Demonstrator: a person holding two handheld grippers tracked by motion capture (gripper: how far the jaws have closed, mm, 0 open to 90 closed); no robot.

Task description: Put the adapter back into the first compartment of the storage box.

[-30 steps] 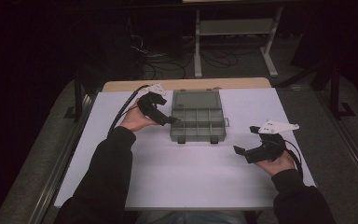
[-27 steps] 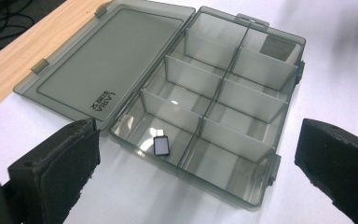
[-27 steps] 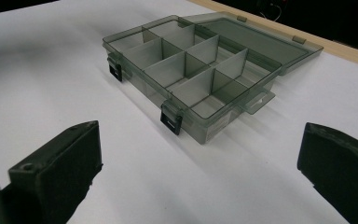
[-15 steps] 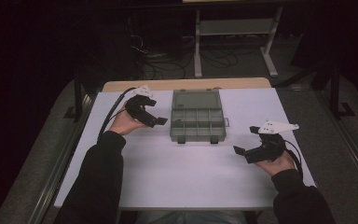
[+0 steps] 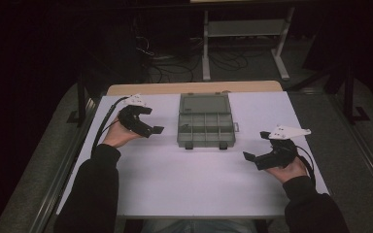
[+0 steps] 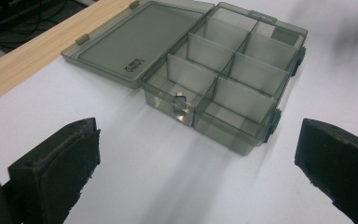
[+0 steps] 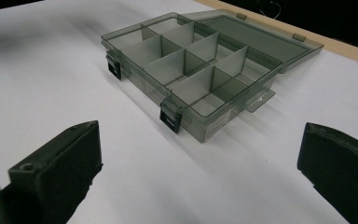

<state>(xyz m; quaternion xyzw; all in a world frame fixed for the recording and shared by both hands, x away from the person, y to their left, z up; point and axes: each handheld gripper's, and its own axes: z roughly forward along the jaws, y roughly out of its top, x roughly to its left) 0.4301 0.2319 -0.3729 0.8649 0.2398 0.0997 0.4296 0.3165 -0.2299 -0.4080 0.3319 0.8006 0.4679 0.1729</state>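
Observation:
A smoky clear plastic organiser box [image 5: 206, 129] lies at the middle of the white table, its lid [image 5: 204, 103] folded flat toward the far side. Dividers split it into several compartments. In the left gripper view one small dark piece [image 6: 181, 95] rests in the nearest compartment of the box [image 6: 228, 79]. My left gripper [image 5: 151, 120] is held open just left of the box, apart from it, with nothing between its jaws [image 6: 198, 140]. My right gripper [image 5: 253, 144] is open to the right of the box and nearer the person, empty [image 7: 198, 144], facing the latched front of the box [image 7: 191, 70].
The white table top [image 5: 194, 184] ends in a wooden strip [image 5: 141, 89] at the far edge. Two black latches [image 7: 170, 119] hang from the box front. Beyond the table are a dark floor, cables and a metal stand [image 5: 243, 29].
My left gripper has drawn back to the left, away from the box's left side. The right gripper and the box have stayed put.

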